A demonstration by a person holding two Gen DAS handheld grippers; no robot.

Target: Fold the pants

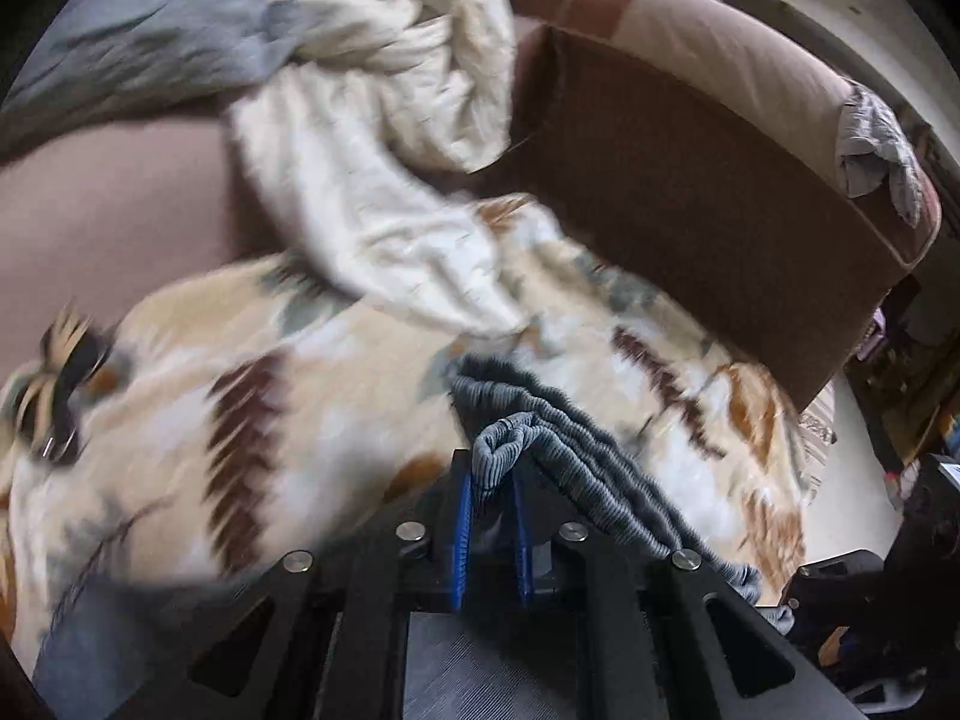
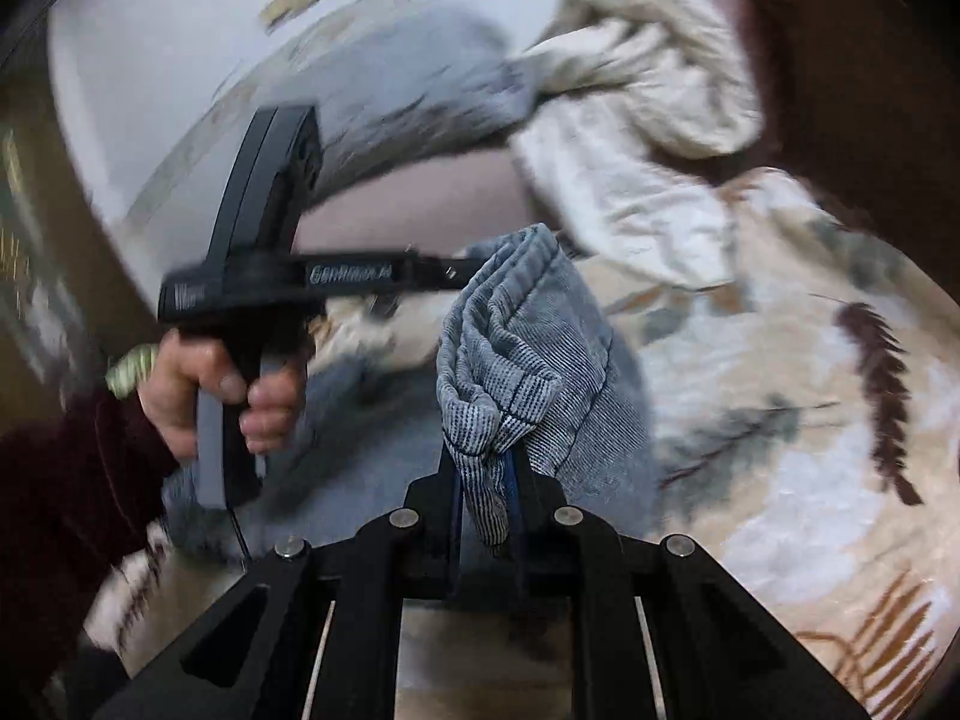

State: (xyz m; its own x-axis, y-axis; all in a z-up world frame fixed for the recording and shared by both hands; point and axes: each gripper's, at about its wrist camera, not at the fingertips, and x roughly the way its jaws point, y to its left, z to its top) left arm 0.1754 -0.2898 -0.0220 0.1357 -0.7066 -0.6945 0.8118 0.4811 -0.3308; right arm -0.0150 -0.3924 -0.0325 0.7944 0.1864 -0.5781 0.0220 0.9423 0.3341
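The blue-grey corduroy pants (image 2: pixel 528 360), soft, limp and probably light, hang above the patterned blanket (image 1: pixel 240 396), with the left gripper (image 1: pixel 492 498) and right gripper (image 2: pixel 486 486) each pinching bunched fabric, seemingly the waistband, a sensible hold despite blur.

A brown sofa (image 1: pixel 690 192) carries a leaf-patterned blanket (image 1: pixel 252 420) across its seat. Cream cloth (image 1: pixel 384 180) lies heaped at 12 o'clock, grey cloth (image 1: pixel 150 30) at 10 o'clock, and blue-grey pants (image 2: pixel 540 360) rest on the blanket's middle.
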